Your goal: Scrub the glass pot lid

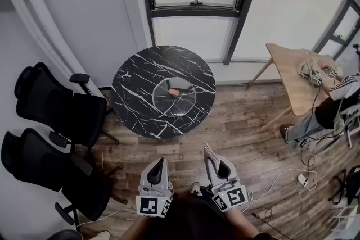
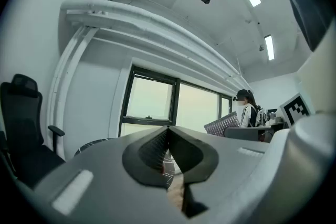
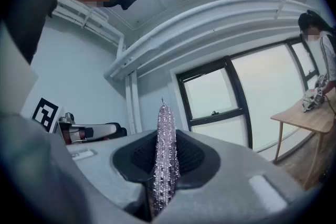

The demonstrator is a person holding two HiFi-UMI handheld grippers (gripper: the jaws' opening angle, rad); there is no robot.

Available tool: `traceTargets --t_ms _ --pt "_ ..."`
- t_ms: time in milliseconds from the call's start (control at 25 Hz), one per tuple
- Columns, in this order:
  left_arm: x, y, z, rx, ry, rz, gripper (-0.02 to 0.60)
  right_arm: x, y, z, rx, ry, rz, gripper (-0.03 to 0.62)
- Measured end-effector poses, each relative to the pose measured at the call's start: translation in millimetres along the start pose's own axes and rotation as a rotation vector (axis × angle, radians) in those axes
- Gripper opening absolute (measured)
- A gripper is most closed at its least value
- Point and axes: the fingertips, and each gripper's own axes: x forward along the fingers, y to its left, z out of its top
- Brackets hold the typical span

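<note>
Head view: the glass pot lid [image 1: 169, 105] lay flat on the round black marble table [image 1: 129, 81], a bit right of the table's centre, with an orange-red piece [image 1: 173, 93] at its middle. Both grippers were low in frame, well apart from the table and over the wood floor [image 1: 247, 132]. The left gripper [image 1: 161, 163] carried nothing visible. The right gripper [image 1: 216, 163] had a glittery scrub pad [image 1: 208, 153] sticking out past its tips. Two black office chairs [image 1: 62, 109] stood left of the table. A person [image 1: 337, 98] sat at a wooden table [image 1: 292, 73] on the right.

Left gripper view: the left gripper [image 2: 168, 129] was clenched – jaws meeting at the tips, nothing between them. A sliver of the marble table showed through the gap below.

Right gripper view: the right gripper [image 3: 165, 136] was clamped on the scrub pad [image 3: 164, 118] – the pad stood upright, edge-on, its silvery point rising above the jaws. The window [image 3: 215, 94] was behind it.
</note>
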Motion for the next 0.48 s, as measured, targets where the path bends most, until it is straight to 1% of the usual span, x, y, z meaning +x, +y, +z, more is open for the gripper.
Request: traceTargets --t_ms 320,480 --pt "-0.3 -2.3 0.8 0.001 0.001 -0.001 0.002 -1.6 1.0 0.8 0.003 0.007 0.008 0.074" --pt "0.6 -7.4 -0.1 0.004 0.005 0.001 0.003 -6.1 0.4 3.6 0.02 -0.011 0.02 0.077"
